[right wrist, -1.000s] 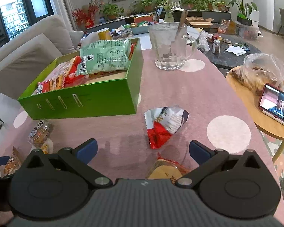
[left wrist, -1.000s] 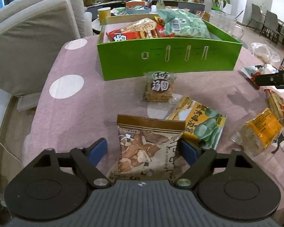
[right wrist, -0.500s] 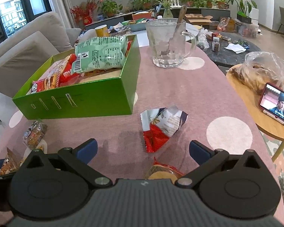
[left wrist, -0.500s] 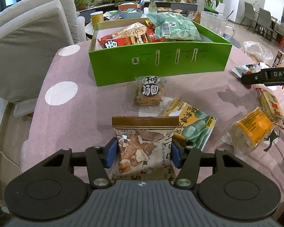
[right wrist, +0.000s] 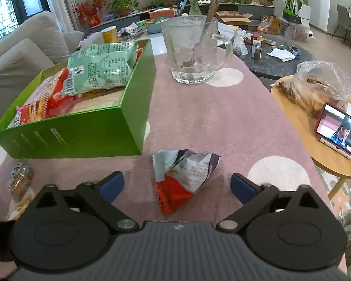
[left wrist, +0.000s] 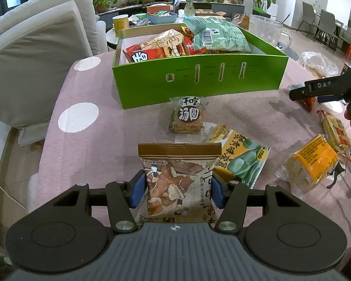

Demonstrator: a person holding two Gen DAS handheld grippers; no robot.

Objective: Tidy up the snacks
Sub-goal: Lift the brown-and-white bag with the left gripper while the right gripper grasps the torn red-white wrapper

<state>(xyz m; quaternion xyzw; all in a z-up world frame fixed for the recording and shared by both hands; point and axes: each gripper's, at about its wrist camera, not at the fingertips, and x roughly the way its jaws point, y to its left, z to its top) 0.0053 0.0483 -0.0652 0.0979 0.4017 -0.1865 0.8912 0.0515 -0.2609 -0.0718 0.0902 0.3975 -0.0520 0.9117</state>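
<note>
My left gripper [left wrist: 176, 190] is shut on a brown-topped snack packet [left wrist: 176, 178], its blue pads pressing both sides. Just beyond lie a yellow-green bean packet [left wrist: 242, 158] and a small clear round-label packet [left wrist: 188, 117]. The green box [left wrist: 199, 79] behind them holds several snacks, with a pale green bag [left wrist: 218, 36] on top. My right gripper [right wrist: 176, 185] stands open over a crumpled red-and-silver packet [right wrist: 182, 178], which lies between its fingers untouched. That gripper also shows at the right edge of the left wrist view, above an orange packet [left wrist: 312, 160].
A glass mug [right wrist: 194, 51] with a spoon stands on the pink dotted tablecloth [right wrist: 222, 117] beyond the box. A round wooden side table [right wrist: 299, 126] at right carries a phone [right wrist: 339, 132] and a plastic bag. A grey sofa [left wrist: 35, 53] runs along the left.
My left gripper's jaws closed onto the brown-topped packet. My right gripper moved forward and down, bringing the crumpled red-and-silver packet between its fingers.
</note>
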